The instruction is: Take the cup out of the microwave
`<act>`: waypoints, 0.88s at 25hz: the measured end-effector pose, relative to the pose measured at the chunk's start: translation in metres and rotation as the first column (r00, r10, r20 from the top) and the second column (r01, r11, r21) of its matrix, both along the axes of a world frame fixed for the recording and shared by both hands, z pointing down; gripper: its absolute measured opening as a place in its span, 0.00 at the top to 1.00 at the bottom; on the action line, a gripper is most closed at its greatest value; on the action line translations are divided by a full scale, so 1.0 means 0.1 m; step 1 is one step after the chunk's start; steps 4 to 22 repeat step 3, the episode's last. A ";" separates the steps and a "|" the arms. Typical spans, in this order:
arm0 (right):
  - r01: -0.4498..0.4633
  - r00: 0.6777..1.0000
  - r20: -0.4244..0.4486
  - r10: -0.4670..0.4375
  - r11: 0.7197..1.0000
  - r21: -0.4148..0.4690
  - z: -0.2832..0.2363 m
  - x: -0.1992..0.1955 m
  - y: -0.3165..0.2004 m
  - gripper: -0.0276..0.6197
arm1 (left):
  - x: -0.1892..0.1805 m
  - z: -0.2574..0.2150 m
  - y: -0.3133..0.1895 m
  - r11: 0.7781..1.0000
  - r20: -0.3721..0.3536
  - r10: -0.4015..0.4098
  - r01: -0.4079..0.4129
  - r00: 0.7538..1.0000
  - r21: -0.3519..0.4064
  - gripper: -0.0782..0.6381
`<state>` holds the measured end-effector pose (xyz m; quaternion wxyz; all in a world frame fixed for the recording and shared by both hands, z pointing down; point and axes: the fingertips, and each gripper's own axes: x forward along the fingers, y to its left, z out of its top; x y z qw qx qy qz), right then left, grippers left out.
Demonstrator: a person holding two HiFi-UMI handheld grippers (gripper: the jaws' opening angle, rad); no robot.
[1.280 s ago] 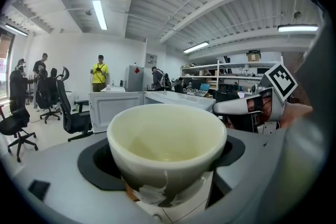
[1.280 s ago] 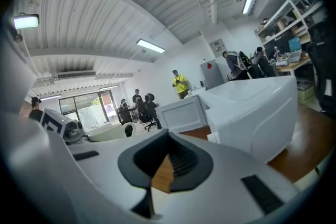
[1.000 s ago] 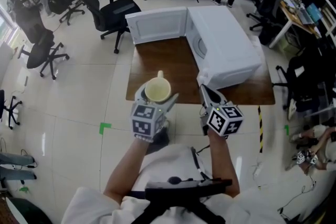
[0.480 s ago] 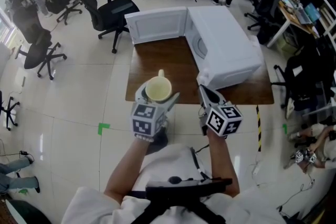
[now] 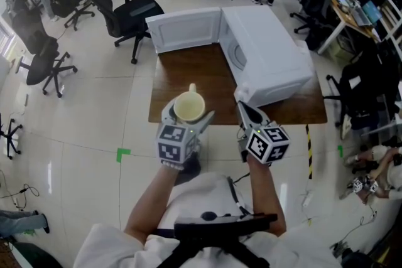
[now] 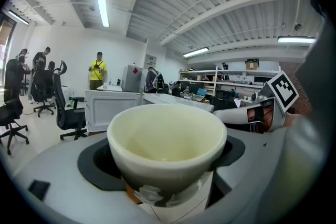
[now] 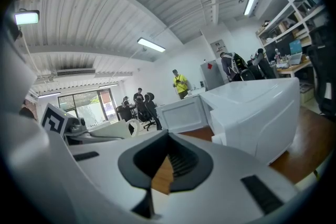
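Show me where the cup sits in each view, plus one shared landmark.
Head view: cup left of centre, held in the left tongs.
Left gripper view: centre foreground, between the jaws.
Right gripper view: only its handle seems to show, left of centre.
Landmark: the microwave's open door, in all three.

cup (image 6: 167,144) base cut off below, lower wall behind jaws

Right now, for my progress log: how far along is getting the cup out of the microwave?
Done: the cup is out of the microwave, whose door stands open.
In hand: the left gripper grips the cup by the near edge of the table. The right gripper is empty, fingers together.
Left: probably only setting the cup down, and perhaps shutting the door.
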<state>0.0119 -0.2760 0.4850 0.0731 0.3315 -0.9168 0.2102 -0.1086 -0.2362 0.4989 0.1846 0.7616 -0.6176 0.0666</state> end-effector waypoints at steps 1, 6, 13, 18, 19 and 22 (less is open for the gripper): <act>0.000 1.000 0.000 0.000 1.000 0.001 0.00 -0.01 0.00 0.95 | 0.00 0.01 0.00 1.000 -0.001 0.002 -0.002 1.000 -0.002 0.24; 0.001 1.000 0.001 -0.001 1.000 0.003 -0.01 -0.02 -0.01 0.95 | 0.00 0.02 -0.01 1.000 -0.002 0.005 -0.005 1.000 -0.006 0.24; 0.001 1.000 0.001 -0.001 1.000 0.003 -0.01 -0.02 -0.01 0.95 | 0.00 0.02 -0.01 1.000 -0.002 0.005 -0.005 1.000 -0.006 0.24; 0.001 1.000 0.001 -0.001 1.000 0.003 -0.01 -0.02 -0.01 0.95 | 0.00 0.02 -0.01 1.000 -0.002 0.005 -0.005 1.000 -0.006 0.24; 0.001 1.000 0.001 -0.001 1.000 0.003 -0.01 -0.02 -0.01 0.95 | 0.00 0.02 -0.01 1.000 -0.002 0.005 -0.005 1.000 -0.006 0.24; 0.001 1.000 0.001 -0.001 1.000 0.003 -0.01 -0.02 -0.01 0.95 | 0.00 0.02 -0.01 1.000 -0.002 0.005 -0.005 1.000 -0.006 0.24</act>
